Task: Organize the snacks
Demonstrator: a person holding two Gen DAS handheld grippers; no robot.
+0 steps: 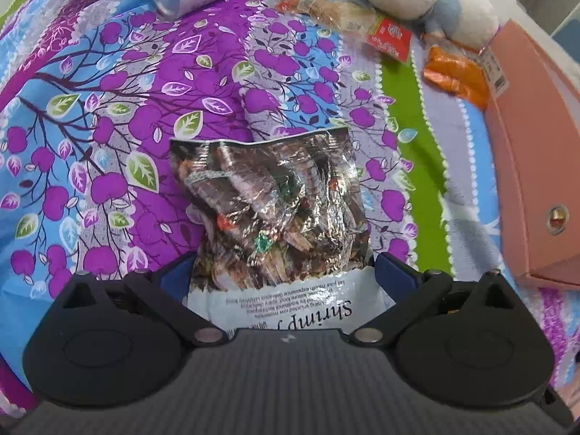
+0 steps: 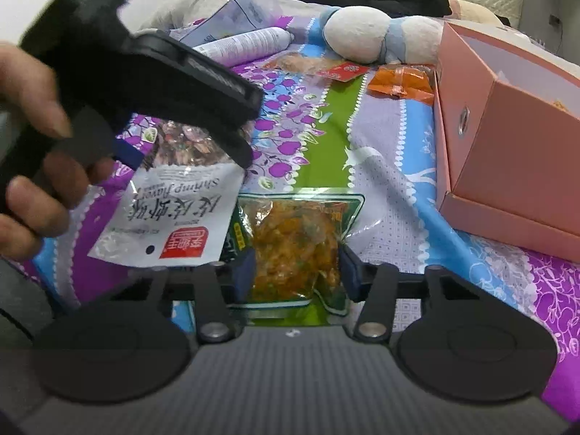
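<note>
Item 1. Shrimp-flavour snack bag (image 1: 275, 214): clear-and-white pouch, lying on the floral bedsheet (image 1: 108, 116). The left gripper (image 1: 286, 275) has its fingers spread wide, one on each side of the bag's printed end; whether they press it yet cannot be told. In the right wrist view the bag's labelled end (image 2: 170, 217) overhangs toward the camera.

Item 2. Orange pickled-vegetable pouch (image 2: 293, 250): green-edged, flat on the sheet. The right gripper (image 2: 295, 275) straddles its near end, fingers partly apart and close against both sides; a firm hold is not confirmed.

Item 3. Pink cardboard box (image 2: 507, 137): open-topped, to the right, well apart from both pouches; the likely destination.

Item 4. Unsorted: red-labelled snack packet (image 2: 340, 70) and orange snack packet (image 2: 402, 83) near the box; a plush toy (image 2: 384, 34) and white spray can (image 2: 250, 45) beyond.

Risks, as judged: both pouches are slick film with loose contents, so a pinch on the edge alone may slip or spill weight sideways. The two grippers work very near each other; the left hand (image 2: 32, 137) and its tool could collide with the right. The soft bed gives under pressure, which may let a finger catch sheet with the pouch.
</note>
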